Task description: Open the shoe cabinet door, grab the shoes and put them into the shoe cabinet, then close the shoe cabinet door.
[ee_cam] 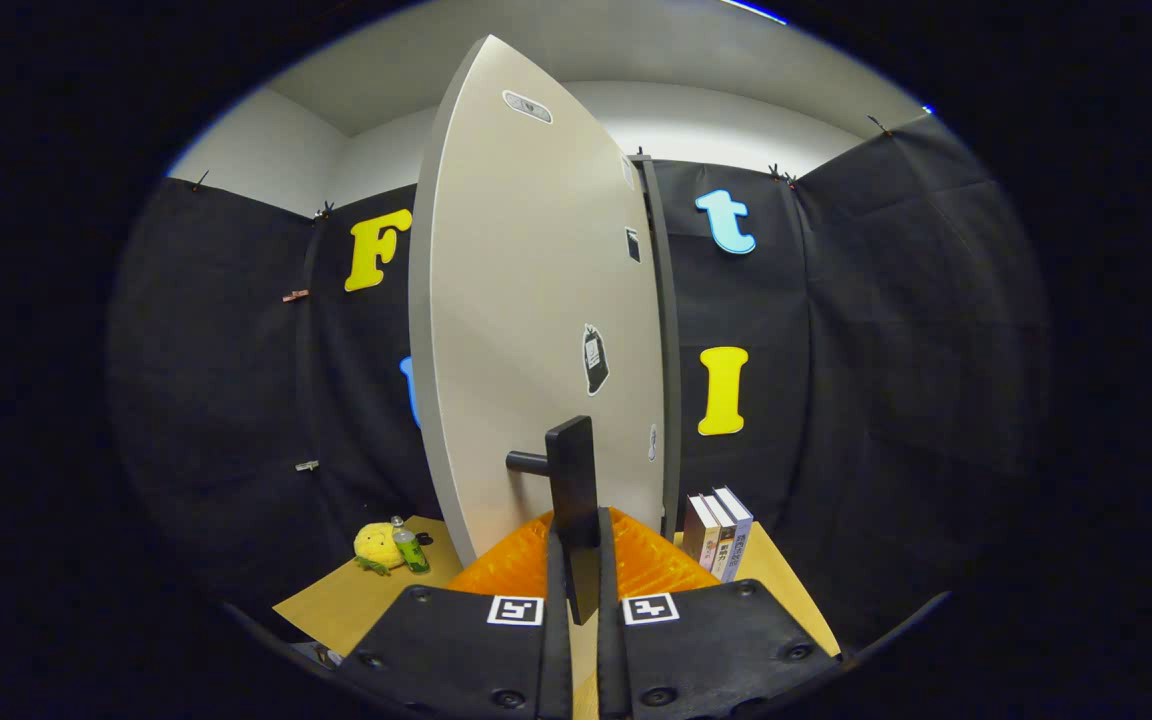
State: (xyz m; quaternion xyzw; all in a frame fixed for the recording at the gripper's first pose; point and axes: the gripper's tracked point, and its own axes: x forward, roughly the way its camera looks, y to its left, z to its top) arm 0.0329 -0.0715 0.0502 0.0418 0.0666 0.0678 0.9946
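Low at centre frame, the hand-held gripper (pixel 583 575) clamps its fingers on the black door handle (pixel 573 500), likely to swing the pale cabinet door (pixel 536 300), which stands edge-on, rising to the upper centre.

The claw (pixel 577 560) has its two fingers drawn close on either side of the dark upright handle (pixel 573 495) of the shoe cabinet door (pixel 526 300), pressing on the handle's lower end. The pale door stands swung open, edge toward the camera, with small stickers on its face. On the tan tabletop (pixel 356 600) left of the door lie a yellow plush toy (pixel 376 545) and a small green bottle (pixel 408 547); right of it stand three books (pixel 719 530)
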